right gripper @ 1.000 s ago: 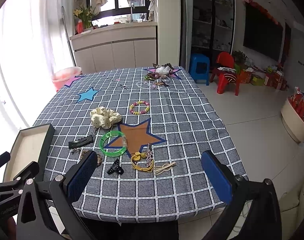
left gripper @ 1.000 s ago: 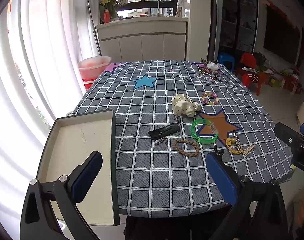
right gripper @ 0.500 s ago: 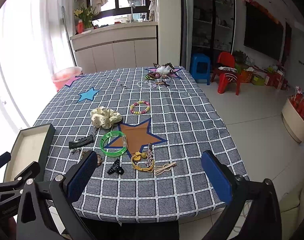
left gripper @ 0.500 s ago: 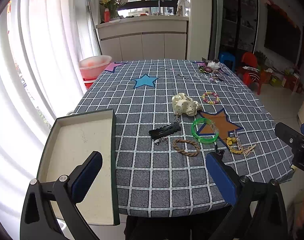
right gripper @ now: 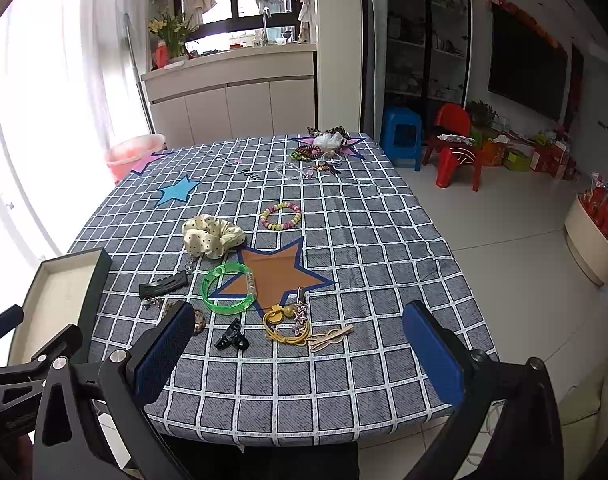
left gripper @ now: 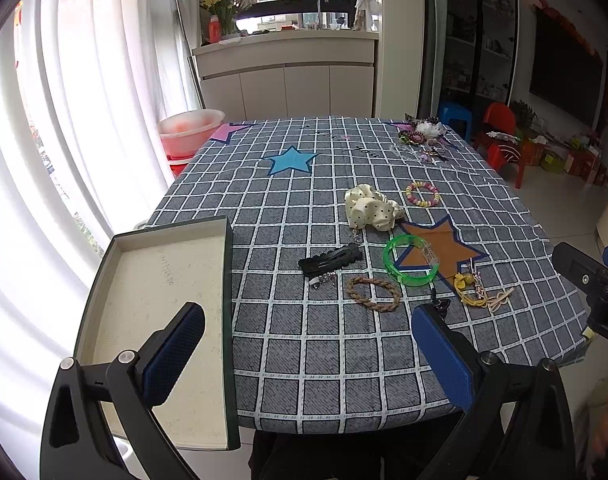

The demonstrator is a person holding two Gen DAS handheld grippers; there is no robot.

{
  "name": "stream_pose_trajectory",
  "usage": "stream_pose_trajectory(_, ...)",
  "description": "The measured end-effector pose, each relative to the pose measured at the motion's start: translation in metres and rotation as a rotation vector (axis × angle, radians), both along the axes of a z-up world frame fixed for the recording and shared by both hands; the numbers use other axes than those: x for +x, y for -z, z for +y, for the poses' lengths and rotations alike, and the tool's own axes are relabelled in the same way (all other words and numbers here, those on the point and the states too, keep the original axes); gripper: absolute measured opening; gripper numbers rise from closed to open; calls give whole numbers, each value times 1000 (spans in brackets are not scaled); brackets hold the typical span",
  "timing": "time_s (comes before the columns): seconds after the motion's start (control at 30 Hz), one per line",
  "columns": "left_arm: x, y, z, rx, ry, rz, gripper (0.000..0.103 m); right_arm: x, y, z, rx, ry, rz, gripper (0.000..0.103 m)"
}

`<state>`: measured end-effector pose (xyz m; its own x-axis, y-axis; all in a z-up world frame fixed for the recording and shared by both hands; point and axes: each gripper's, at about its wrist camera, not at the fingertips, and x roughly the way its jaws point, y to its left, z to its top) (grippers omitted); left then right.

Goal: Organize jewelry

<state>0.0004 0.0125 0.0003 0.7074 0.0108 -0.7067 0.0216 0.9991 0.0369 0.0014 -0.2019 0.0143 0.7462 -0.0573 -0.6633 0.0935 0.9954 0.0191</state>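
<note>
Daylight pours through sheer white curtains [left gripper: 64,128] along the left. Beyond the tabletop's [right gripper: 368,240] far edge stands a cream cabinet counter [right gripper: 232,92] under a window [right gripper: 240,4]. A blue stool [right gripper: 402,136], red chair [right gripper: 456,148] and pale tiled floor [right gripper: 516,216] lie right.

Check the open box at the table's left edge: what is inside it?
Nothing shows inside the box: only its bare cream floor. The left gripper finger covers part of its near end, so that patch can't be checked.
</note>
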Motion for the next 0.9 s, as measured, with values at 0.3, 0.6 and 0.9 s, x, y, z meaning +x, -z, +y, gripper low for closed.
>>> stream_pose_trajectory(0.3, 0, 0, 0, -2, 1, 3, 103, 0, 0, 0, 0, 0, 0, 103)
stream_pose_trajectory(0.6, 1, 1, 0, -1, 0, 9, 103, 1, -1, 2, 4, -1, 1, 103)
stream_pose_trajectory(0.9, 1, 1, 0, -1, 0, 9, 103, 1, -1, 2, 4, -1, 0, 103)
